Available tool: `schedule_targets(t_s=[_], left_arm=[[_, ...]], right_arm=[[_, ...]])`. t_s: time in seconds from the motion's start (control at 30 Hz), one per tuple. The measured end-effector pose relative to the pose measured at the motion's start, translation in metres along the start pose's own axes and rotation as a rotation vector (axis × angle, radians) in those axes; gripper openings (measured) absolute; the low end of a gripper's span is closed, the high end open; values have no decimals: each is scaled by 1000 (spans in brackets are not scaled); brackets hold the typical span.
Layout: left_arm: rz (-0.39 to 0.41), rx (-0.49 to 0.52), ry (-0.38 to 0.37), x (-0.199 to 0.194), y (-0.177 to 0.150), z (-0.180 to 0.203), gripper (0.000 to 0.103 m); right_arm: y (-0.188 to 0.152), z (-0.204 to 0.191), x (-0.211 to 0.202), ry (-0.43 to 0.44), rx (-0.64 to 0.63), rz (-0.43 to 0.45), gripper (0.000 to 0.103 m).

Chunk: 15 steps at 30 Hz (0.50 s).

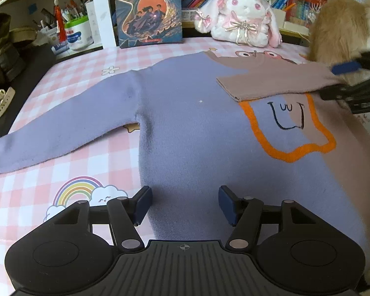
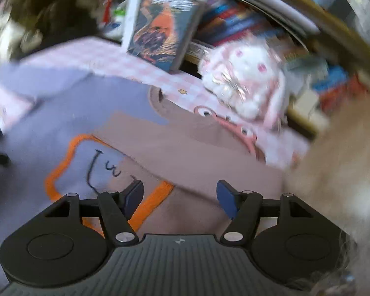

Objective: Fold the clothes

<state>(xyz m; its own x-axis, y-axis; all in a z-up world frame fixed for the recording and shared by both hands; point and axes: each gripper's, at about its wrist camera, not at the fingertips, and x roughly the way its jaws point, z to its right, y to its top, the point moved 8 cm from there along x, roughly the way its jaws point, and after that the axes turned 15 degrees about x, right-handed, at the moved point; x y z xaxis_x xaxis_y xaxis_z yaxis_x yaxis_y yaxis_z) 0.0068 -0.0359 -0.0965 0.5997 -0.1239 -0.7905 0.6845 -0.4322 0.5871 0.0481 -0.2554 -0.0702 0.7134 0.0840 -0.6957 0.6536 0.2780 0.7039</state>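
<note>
A purple and mauve sweater [image 1: 190,113] lies flat, front up, on a pink checked bedsheet [image 1: 81,153], filling the centre of the left wrist view. Its mauve sleeve [image 1: 271,83] is already folded across the chest, at about two o'clock from the middle of that view, just above an orange-outlined face motif [image 1: 288,125]. The purple sleeve [image 1: 61,128] stretches out unfolded toward nine o'clock. The left gripper [image 1: 185,203] hovers over the sweater's lower body at six o'clock, jaws released and wide apart, nothing between them. The right gripper [image 2: 180,198] sits above the folded mauve sleeve and the motif, jaws likewise released and empty (its view is heavily blurred, so fine contact cannot be judged); in the left view it appears at three o'clock, beside a tan furry mass [image 1: 340,29] whose nature is unclear. Beyond the bed, at twelve o'clock, stand an upright book [image 1: 148,9] and a white plush rabbit [image 1: 241,17]. The step in hand looks like sleeve folding, with one sleeve done. The next move probably calls for the left gripper to travel toward nine o'clock, pinch the purple sleeve near its cuff, and carry it across the chest.
</note>
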Motion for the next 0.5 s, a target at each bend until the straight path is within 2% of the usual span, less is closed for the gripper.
schedule_targets(t_s=[0.07,0.2,0.3,0.33,0.43,0.5], left_arm=[[-1,7,4,0,0,1,61],[-15,17,2,1,1,0,63],[-16,16,6,1,0,1,63],[-15,12,8,1,0,1,63],[-13,-3,15,0,-3,0,64],[-13,-15,17,-1,-5,-1,65]], right_arm=[[3,-16,14,-14,-110,1,62],[9,-62,43,39,-280,-2,60],[13,-79,63,62,-300,-31,56],[13,-83,69,69,-299,-41,51],[15,-85,74,91,-272,-43,42],[13,-88,74,88,-289,-36,40]])
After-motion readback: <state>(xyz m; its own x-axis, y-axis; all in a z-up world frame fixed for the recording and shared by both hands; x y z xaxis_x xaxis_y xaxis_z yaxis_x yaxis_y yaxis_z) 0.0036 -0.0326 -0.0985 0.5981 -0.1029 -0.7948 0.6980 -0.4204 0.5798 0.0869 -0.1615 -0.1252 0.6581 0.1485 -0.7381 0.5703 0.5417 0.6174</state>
